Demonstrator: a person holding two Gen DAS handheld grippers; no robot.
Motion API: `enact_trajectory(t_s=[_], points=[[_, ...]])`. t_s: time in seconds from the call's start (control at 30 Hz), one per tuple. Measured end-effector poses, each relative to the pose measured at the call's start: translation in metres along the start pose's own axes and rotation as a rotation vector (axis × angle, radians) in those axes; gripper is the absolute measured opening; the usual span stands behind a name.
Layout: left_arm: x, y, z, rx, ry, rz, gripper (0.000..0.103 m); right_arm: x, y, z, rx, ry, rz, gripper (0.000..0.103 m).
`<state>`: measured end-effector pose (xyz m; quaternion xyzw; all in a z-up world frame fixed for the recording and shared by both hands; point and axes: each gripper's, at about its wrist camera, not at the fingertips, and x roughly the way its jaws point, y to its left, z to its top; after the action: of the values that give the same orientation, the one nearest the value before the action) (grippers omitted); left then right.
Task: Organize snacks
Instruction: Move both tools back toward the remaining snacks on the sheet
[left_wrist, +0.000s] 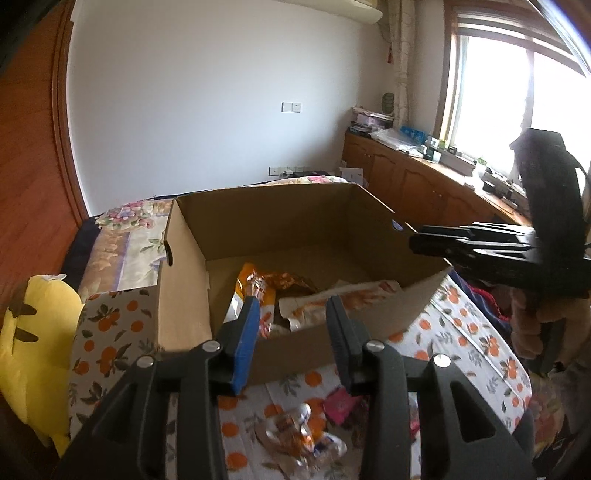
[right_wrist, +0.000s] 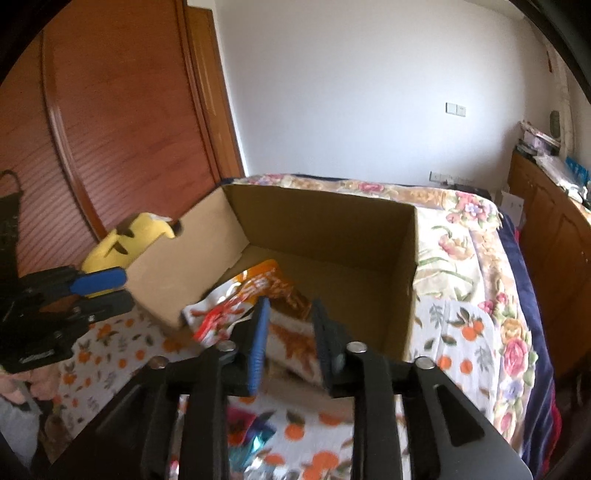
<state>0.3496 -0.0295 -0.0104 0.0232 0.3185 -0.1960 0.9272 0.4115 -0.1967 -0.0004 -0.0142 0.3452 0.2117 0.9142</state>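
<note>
Loose foil snack packets (left_wrist: 303, 432) on the near orange-print cloth (left_wrist: 461, 325), behind both empty, spread black grippers (left_wrist: 291, 325) (right_wrist: 290, 325); orange and white snack bags (left_wrist: 258, 291) in the brown cardboard box (left_wrist: 192, 236); risk: crinkly foil slipping a shallow pinch.

Box on the bed, snacks inside and out.
Packets (left_wrist: 266, 291) lie in the box's (left_wrist: 184, 310) near corner (piled together); loose wrappers (left_wrist: 303, 435) lie on the cloth (left_wrist: 469, 332) before it; a cushion (left_wrist: 29, 343) sits left.
</note>
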Motion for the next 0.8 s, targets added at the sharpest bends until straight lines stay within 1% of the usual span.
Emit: enact_trajectory(t_s=[0.03, 0.07, 0.13, 0.17, 0.2, 0.27, 0.4, 0.53, 0.6, 0.63, 0.8], points=[[-0.003, -0.001, -0.002, 0.005, -0.001, 0.003, 0.037, -0.011, 0.005, -0.007, -0.009, -0.013, 0.001, 0.042], [-0.007, -0.004, -0.005, 0.012, -0.001, 0.003, 0.037, -0.017, 0.007, -0.012, -0.013, -0.021, 0.0, 0.046], [-0.014, -0.007, -0.011, 0.023, 0.001, -0.006, 0.037, -0.03, 0.014, -0.025, -0.014, -0.026, 0.012, 0.047], [-0.018, -0.011, -0.014, 0.031, 0.001, -0.014, 0.037, -0.034, 0.016, -0.032, -0.012, -0.026, 0.017, 0.052], [-0.021, -0.014, -0.016, 0.039, 0.002, -0.023, 0.037, -0.037, 0.019, -0.038, -0.012, -0.025, 0.02, 0.054], [-0.026, -0.02, -0.024, 0.057, 0.006, -0.03, 0.037, -0.042, 0.026, -0.055, -0.008, -0.022, 0.03, 0.055], [-0.035, -0.029, -0.046, 0.06, 0.004, -0.007, 0.037, -0.042, 0.033, -0.088, 0.019, -0.006, 0.048, 0.057], [-0.033, -0.033, -0.068, 0.068, 0.031, 0.004, 0.037, -0.035, 0.038, -0.116, 0.028, 0.016, 0.033, 0.058], [-0.032, -0.033, -0.077, 0.063, 0.051, -0.015, 0.037, -0.03, 0.036, -0.126, 0.046, 0.034, 0.035, 0.058], [-0.031, -0.034, -0.081, 0.06, 0.063, -0.025, 0.037, -0.026, 0.035, -0.131, 0.052, 0.044, 0.031, 0.059], [-0.023, -0.042, -0.1, 0.082, 0.107, -0.018, 0.037, -0.014, 0.032, -0.149, 0.047, 0.073, 0.011, 0.068]])
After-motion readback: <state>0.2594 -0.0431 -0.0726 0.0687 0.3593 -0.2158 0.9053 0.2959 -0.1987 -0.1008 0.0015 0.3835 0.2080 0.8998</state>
